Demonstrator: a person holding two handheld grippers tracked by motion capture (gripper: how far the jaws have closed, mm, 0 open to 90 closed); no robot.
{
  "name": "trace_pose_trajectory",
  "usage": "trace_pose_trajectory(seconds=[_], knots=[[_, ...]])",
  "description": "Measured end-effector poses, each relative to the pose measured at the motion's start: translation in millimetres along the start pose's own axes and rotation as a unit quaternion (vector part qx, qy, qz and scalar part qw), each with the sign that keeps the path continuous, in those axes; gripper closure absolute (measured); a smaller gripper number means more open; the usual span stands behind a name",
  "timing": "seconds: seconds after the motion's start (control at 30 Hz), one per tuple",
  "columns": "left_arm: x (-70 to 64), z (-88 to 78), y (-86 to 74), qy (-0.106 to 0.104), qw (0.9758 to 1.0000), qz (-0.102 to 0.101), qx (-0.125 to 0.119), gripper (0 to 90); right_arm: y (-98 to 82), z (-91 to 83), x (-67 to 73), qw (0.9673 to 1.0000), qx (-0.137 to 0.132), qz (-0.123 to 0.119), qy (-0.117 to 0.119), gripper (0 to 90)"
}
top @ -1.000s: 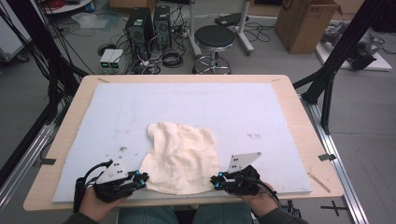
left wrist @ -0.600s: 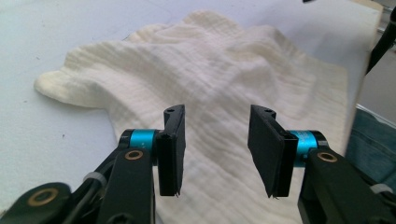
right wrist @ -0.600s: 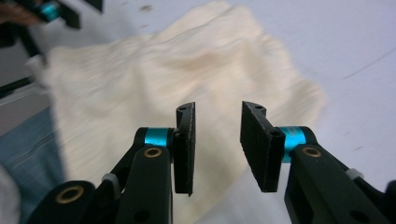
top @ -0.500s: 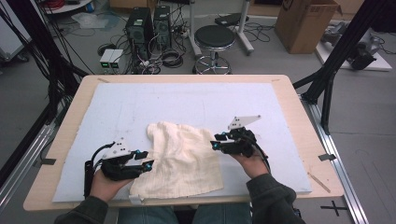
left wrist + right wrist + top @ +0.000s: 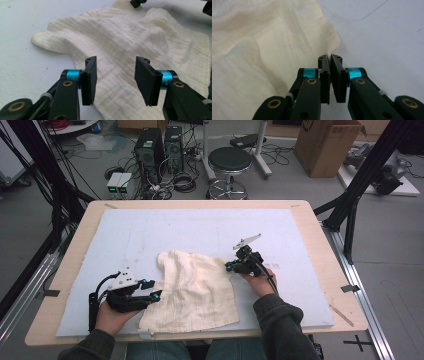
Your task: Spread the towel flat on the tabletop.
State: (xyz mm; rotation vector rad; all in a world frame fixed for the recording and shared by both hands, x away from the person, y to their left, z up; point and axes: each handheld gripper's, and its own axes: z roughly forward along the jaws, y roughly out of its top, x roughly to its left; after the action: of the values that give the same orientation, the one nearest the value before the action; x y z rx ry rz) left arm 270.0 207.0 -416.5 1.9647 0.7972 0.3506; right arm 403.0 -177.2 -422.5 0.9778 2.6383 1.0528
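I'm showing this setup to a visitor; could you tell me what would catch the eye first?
A rumpled cream cloth lies on the pale blue mat near the table's front edge. The right gripper is shut on the cloth's right corner, while the left gripper stands open over its left side, nothing between its jaws.

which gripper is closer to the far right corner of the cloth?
Right. The right gripper is at that corner of the cloth, jaws closed on its edge. The left gripper hovers open at the cloth's near left edge, across from it.
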Motion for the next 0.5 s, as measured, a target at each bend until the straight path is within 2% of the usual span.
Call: trace_pose_trajectory(seconds=[0.13,0.2,0.27,0.3,0.33,0.37,0.4,0.5], knots=[[0.3,-0.7,0.6,0.001,1.0,-0.003,-0.005,53.1,15.1,-13.5,-8.4,0.9992,0.001,-0.014,-0.037,85.9],[1.1,-1.3,0.8,0.002,0.9999,-0.004,-0.009,53.2,21.0,-16.7,-14.4,0.9985,0.008,-0.014,-0.053,85.8],[2.1,-0.9,0.9,0.003,0.9999,-0.004,-0.009,53.2,26.1,-18.4,-22.3,0.9975,0.002,-0.011,-0.07,85.1],[2.3,-0.3,0.7,0.003,0.9999,-0.006,-0.01,53.2,28.7,-18.3,-25.5,0.997,-0.001,-0.005,-0.077,80.9],[2.7,-0.3,0.7,0.003,1.0,-0.003,-0.007,53.2,30.6,-18.3,-28.3,0.9954,-0.01,-0.005,-0.095,72.2],[2.8,-0.1,0.5,0.004,1.0,-0.004,-0.007,53.2,30.9,-18.7,-30.5,0.9947,-0.021,0.001,-0.101,73.2],[2.7,-0.1,0.4,0.005,1.0,-0.004,-0.008,53.1,30.3,-18.2,-33.6,0.995,-0.025,0.009,-0.096,72.4],[3.1,0.9,0.3,0.006,0.9999,-0.004,-0.008,52.9,25.7,-13.1,-37.0,0.996,-0.007,0.021,-0.087,69.2]])
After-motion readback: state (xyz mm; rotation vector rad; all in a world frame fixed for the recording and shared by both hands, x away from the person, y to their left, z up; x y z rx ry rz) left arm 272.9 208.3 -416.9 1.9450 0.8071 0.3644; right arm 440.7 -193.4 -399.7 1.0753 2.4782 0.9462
